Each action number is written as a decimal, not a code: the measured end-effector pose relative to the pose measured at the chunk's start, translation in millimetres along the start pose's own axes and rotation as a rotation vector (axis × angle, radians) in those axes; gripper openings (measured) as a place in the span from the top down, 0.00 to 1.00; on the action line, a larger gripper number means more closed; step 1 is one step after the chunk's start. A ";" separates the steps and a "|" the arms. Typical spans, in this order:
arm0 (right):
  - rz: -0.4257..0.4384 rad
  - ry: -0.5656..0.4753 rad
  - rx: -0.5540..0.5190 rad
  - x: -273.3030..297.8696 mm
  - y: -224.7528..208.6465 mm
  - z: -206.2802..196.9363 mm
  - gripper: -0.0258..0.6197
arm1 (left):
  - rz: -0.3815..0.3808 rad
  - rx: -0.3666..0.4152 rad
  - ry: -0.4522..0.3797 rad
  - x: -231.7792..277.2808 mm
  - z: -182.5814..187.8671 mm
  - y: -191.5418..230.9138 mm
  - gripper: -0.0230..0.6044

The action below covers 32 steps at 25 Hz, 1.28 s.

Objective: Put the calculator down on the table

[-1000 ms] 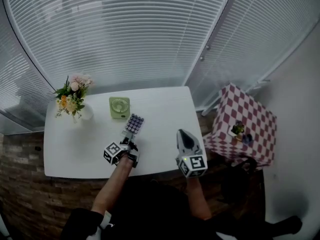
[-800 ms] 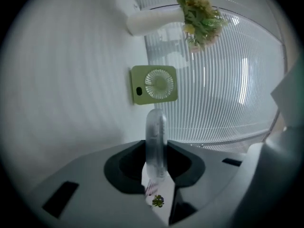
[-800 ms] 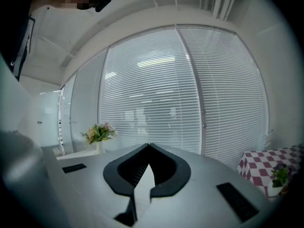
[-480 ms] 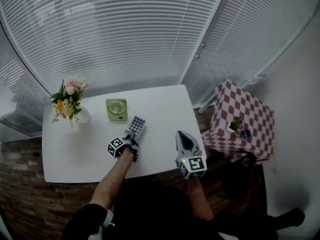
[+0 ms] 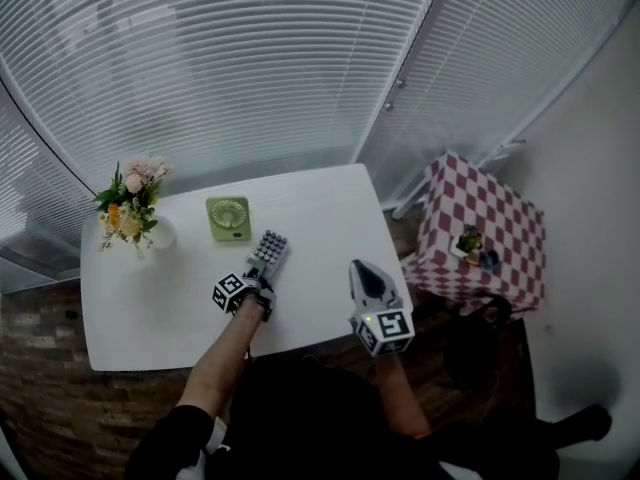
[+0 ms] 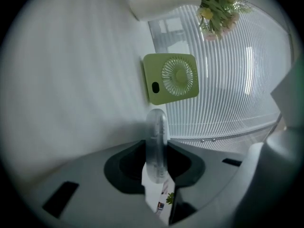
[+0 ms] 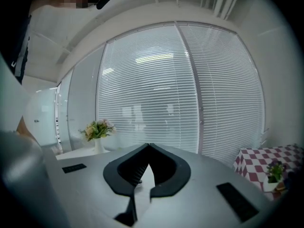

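Closest to me, my left forearm [image 5: 225,353] reaches out over the near edge of the white table [image 5: 320,218]. At its end the left gripper [image 5: 260,276] is clamped on the calculator [image 5: 268,250]. In the left gripper view the 2 jaws press on its near end from either side, and it shows edge-on as a thin, clear-sided slab running straight away from the camera.

The calculator lies keys-up and low over the middle of the table, its flat side parallel to the tabletop. Whether its underside rests on the surface I cannot tell from any view.

To my right, the right gripper [image 5: 361,266] hangs over the table's near right corner, well apart from the calculator. Its jaws are closed tip to tip with nothing between them; the right gripper view looks past them toward the window.

Just beyond the calculator, a little to the left, stands a small green fan [image 5: 228,217], near it but not touching. Farther left, near the table's back corner, a white vase [image 5: 160,234] holds a bunch of pink and yellow flowers [image 5: 128,196].

Off the table's right side stands a side table under a red-and-white checked cloth [image 5: 490,233], with a small potted plant [image 5: 468,241] on it. Behind everything, white slatted blinds [image 5: 250,68] cover the windows.
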State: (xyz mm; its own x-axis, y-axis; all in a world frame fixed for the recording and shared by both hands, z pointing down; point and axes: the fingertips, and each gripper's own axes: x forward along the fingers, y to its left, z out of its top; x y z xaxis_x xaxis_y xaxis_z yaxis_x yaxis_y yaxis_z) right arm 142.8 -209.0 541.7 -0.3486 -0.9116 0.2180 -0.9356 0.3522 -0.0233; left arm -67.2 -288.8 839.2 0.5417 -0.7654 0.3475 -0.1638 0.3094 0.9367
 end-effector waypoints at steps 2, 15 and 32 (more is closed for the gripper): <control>-0.003 -0.001 0.002 0.3 0.7 -1.4 0.95 | -0.015 -0.010 0.005 2.2 1.5 0.5 0.81; 0.040 -0.004 0.054 -0.7 22.1 -8.9 0.95 | -0.022 -0.017 0.052 17.2 -4.5 3.5 0.81; 0.045 0.032 0.049 3.3 24.3 -19.4 0.95 | 0.300 0.012 0.059 -1.0 0.2 9.1 0.56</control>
State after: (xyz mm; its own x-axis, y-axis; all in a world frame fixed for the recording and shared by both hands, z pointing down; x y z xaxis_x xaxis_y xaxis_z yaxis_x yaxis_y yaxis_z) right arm 120.0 -199.3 560.8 -0.3895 -0.8873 0.2472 -0.9208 0.3815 -0.0814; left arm -69.4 -285.3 847.5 0.5146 -0.6070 0.6056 -0.3327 0.5096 0.7935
